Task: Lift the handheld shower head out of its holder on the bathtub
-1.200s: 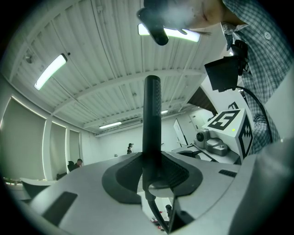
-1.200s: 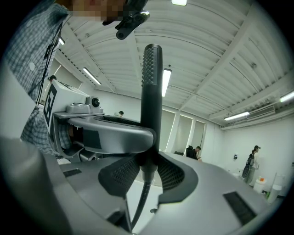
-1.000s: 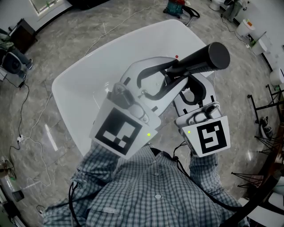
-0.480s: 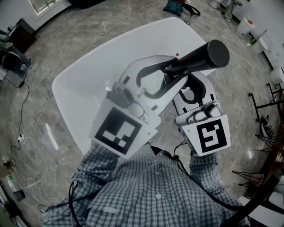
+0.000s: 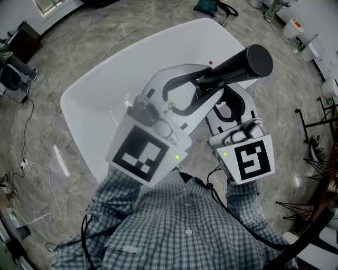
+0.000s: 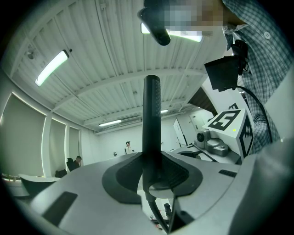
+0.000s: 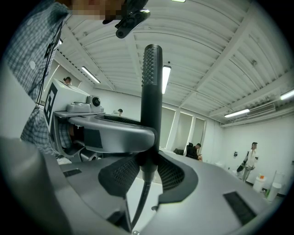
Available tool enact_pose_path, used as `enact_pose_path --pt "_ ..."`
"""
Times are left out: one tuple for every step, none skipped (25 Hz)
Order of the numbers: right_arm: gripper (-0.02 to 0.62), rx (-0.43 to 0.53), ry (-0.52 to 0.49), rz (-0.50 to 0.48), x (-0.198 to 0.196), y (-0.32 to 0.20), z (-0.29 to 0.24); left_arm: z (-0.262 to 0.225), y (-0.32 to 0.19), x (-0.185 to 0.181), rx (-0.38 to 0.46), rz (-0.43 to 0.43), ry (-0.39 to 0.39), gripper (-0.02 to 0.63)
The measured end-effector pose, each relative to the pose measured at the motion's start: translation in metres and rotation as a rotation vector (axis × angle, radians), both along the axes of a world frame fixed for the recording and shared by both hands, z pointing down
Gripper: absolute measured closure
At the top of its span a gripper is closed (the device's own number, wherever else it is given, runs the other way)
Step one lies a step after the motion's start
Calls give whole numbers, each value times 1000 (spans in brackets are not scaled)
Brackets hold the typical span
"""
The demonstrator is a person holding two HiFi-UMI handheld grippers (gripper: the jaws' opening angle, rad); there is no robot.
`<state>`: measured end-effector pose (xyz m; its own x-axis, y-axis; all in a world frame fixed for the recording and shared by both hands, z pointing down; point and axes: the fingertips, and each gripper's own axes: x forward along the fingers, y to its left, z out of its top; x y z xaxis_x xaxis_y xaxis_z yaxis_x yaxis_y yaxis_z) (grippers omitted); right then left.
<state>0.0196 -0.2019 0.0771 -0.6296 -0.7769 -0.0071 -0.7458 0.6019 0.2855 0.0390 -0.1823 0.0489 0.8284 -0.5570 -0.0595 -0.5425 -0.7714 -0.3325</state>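
Note:
The handheld shower head (image 5: 237, 66) is a black wand with a round end, raised close to the head camera above the white bathtub (image 5: 105, 100). My left gripper (image 5: 203, 84) reaches in from the left and is shut on the wand. My right gripper (image 5: 222, 97) sits just below it, its fingertips partly hidden, and also grips the wand. In the left gripper view the wand (image 6: 151, 119) stands upright between the dark pads of the left gripper (image 6: 154, 176). In the right gripper view the wand (image 7: 150, 101) rises from the right gripper (image 7: 148, 170), and its hose (image 7: 140, 202) hangs down.
The tub stands on a marble floor with cables (image 5: 37, 142) trailing at the left. A black metal stand (image 5: 317, 137) is at the right and equipment (image 5: 211, 8) lies beyond the tub's far end. People (image 7: 252, 158) stand in the background of the room.

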Motion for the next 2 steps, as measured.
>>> enact_pose_path --pt "472 -1 1 0 0 0 0 0 0 0 -1 0 0 479" --pt "472 -2 2 0 0 0 0 0 0 0 -2 0 0 479"
